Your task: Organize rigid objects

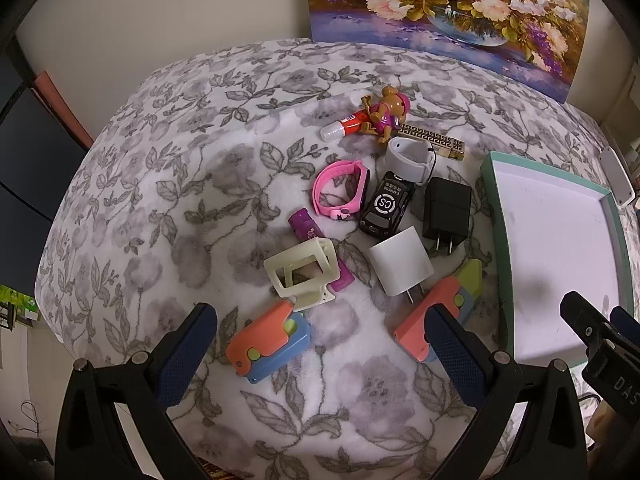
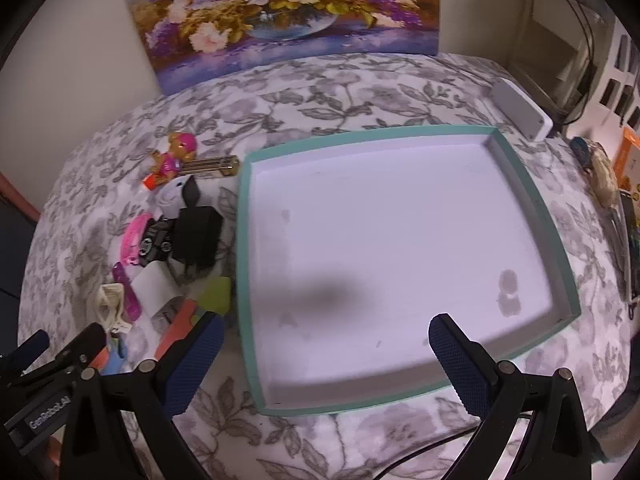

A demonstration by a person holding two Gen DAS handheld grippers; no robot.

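While both grippers' fingers gape empty, orange toy [image 1: 434,318] half hidden behind left gripper [image 1: 322,334], tray [image 2: 532,184] beneath right gripper [image 2: 326,346].

You see a soft, fleecy cloth [image 1: 160,208] under glossy plastic: the white charger [image 1: 400,266], the black toy car [image 1: 386,208]. The black charger [image 1: 446,210] looks matt, the tray [image 2: 400,240] smooth card, the pads [image 2: 460,356] knurled.

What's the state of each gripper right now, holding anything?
Left gripper: open, empty, above the toys on the blanket.
Right gripper: open, empty, over the teal-rimmed tray.
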